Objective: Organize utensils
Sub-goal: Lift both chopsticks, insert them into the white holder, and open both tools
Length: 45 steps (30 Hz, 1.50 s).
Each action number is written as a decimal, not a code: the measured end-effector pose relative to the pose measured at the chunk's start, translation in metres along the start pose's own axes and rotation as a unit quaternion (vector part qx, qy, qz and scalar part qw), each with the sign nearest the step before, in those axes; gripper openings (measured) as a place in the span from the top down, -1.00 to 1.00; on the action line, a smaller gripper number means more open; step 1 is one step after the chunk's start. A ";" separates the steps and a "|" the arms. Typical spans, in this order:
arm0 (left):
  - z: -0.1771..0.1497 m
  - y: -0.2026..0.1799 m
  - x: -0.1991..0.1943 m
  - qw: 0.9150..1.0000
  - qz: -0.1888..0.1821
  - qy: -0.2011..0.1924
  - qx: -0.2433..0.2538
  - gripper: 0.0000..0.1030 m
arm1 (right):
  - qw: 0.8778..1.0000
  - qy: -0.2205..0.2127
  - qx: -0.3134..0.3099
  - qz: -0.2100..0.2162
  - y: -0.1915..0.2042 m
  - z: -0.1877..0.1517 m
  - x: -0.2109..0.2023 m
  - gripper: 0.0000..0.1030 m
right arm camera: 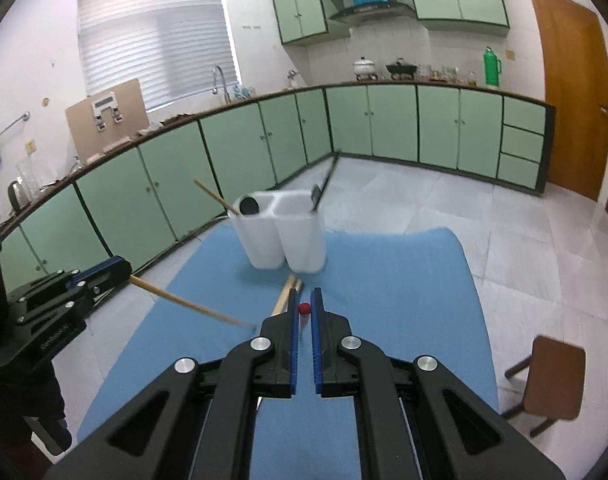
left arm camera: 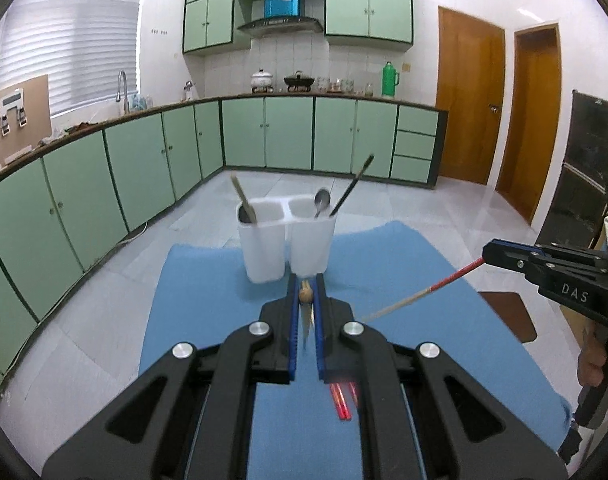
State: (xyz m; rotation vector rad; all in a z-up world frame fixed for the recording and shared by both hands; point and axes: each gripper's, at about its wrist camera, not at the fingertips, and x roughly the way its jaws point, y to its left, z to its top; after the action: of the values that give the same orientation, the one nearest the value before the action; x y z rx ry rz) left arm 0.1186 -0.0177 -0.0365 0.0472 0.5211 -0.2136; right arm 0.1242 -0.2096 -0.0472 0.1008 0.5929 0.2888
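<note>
A white two-compartment utensil holder stands at the far side of the blue mat. Its left cup holds a wooden-handled dark spoon; its right cup holds a metal spoon and a black stick. My left gripper is shut on a plain wooden chopstick, raised above the mat. My right gripper is shut on a red-ended chopstick. Red chopsticks and wooden chopsticks lie on the mat.
A brown wooden stool stands right of the table. Green kitchen cabinets run along the left and back walls, with tiled floor between them and the table. A person's hand holds the right gripper's handle.
</note>
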 end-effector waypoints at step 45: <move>0.141 0.028 0.122 0.995 0.013 -0.103 -0.002 0.89 | 0.996 -0.027 -0.089 -0.011 0.025 0.170 0.122 0.89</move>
State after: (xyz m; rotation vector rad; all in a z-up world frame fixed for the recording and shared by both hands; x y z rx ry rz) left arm 0.2968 -0.0271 0.0245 0.0284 0.3159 -0.1887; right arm 0.3106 -0.1511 0.0326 -0.0688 0.5117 0.3146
